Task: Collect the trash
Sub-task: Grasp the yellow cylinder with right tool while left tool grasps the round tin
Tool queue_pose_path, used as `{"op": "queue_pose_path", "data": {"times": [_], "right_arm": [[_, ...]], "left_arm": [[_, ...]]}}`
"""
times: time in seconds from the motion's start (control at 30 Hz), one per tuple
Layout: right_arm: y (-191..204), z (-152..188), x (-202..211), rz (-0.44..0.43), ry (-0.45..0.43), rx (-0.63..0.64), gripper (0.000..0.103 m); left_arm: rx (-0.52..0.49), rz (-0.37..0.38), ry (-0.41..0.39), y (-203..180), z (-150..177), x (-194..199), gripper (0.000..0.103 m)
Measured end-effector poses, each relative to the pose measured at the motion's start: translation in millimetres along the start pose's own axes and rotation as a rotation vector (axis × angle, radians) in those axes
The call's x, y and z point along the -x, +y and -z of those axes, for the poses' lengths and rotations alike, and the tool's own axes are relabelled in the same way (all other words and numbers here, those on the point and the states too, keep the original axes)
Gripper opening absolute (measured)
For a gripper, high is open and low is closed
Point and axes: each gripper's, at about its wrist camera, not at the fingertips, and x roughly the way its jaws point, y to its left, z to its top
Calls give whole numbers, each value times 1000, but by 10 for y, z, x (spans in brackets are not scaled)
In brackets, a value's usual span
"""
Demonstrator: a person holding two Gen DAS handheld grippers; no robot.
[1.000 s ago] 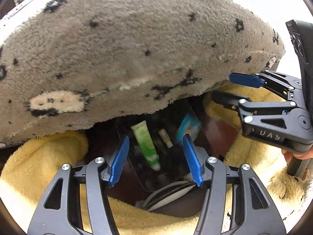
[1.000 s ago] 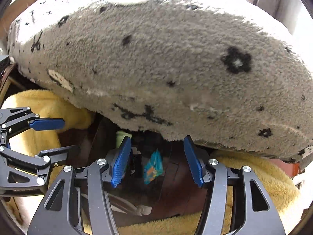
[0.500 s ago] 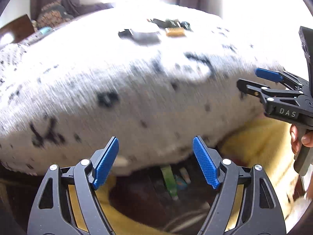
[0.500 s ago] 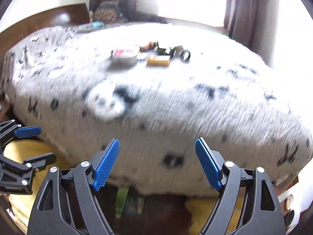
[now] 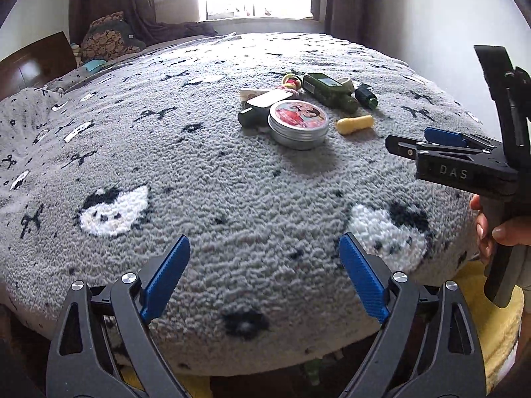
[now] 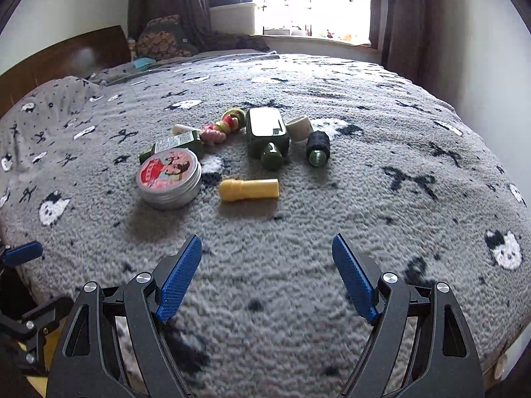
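Observation:
Small items lie in a cluster on the grey patterned bed cover (image 5: 199, 179): a round metal tin with a red picture lid (image 5: 298, 124) (image 6: 169, 177), a yellow tube (image 5: 354, 124) (image 6: 249, 189), a dark green bottle (image 5: 330, 91) (image 6: 267, 136), a small dark green cap-like bottle (image 6: 317, 148), a white ring (image 6: 299, 128) and a pink-green toy (image 6: 220, 129). My left gripper (image 5: 264, 278) is open and empty at the bed's near edge. My right gripper (image 6: 265, 273) is open and empty, nearer the cluster; it also shows in the left wrist view (image 5: 428, 139).
A yellow fluffy rug (image 5: 491, 315) lies on the floor below the bed's edge. A wooden headboard (image 6: 63, 63) and a patterned cushion (image 6: 162, 41) are at far left. A window with dark curtains (image 6: 312, 0) is behind the bed.
Both grippers rose from under the bed's edge, where a black bag with a green tube showed, to above the bed top. Both opened wider.

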Motion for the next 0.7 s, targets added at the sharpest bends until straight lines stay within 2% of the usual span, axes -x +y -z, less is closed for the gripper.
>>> {"op": "queue_pose_path", "data": {"times": [0.17,0.37,0.4,0.47,0.7], "right_arm": [[114,-229,-407,15,57,19,81],[205,-310,-742,28,117,40,78],[209,-319,-757,27,117,44,75],[206,-327,-758,20,113,48,57],[30,-330,-621,6,84,16,57]], "left_arm": [[22,-7,-1,26,-164,-171,88],[11,-6,1,8,-267,-296,88],[11,-4,3,-2,-285,-321,88],[14,-3,3,-23,-327,-375,88],[14,19,0,-179,-568,-632,88]]}}
